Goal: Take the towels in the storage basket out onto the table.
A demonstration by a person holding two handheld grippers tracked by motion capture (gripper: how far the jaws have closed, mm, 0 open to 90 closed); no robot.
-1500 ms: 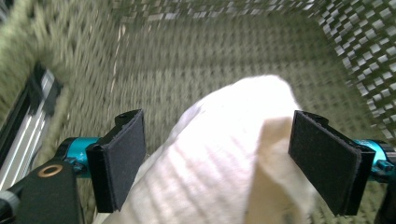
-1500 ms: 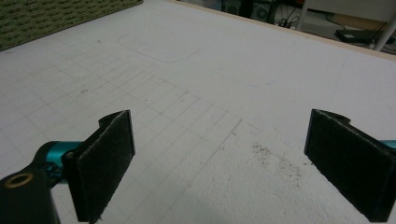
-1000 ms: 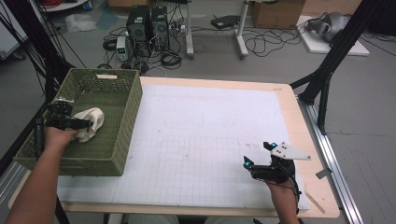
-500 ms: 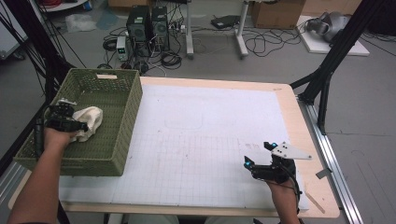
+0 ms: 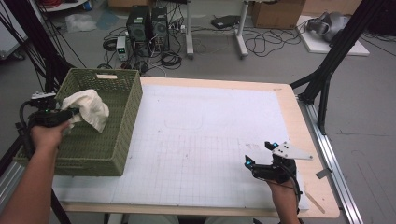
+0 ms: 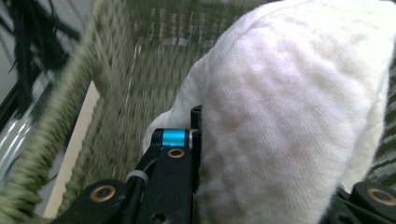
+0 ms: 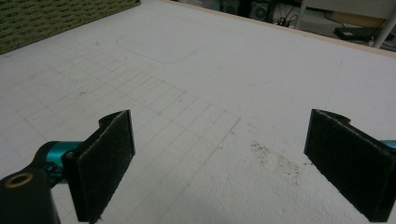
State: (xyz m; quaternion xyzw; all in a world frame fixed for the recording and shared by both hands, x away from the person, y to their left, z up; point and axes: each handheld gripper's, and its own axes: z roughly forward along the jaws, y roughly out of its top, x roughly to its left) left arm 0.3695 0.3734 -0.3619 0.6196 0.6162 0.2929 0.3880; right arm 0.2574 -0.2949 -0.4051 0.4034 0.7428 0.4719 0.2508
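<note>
The left gripper point(image 5: 70, 114) held a white cloth point(image 5: 88, 108) pinched between its fingers above the green woven basket point(image 5: 119, 135) at the desk's left edge. The right gripper point(image 5: 259, 154) rested near the desk's point(image 5: 210, 140) front right corner, fingers spread wide and empty.

White cloth clamped in the left gripper over a green basket

The left gripper point(image 6: 198, 140) rises from the bottom edge, its black jaws pressed together on a white cloth point(image 6: 289, 107) that bulges up and to the right, hiding most of the right jaw. A blue band shows near the tip of the left jaw, with brass rivets lower down. Behind, blurred, runs the woven wall of the green basket point(image 6: 135, 70), its thick braided rim point(image 6: 51, 135) slanting down the left side.
</note>
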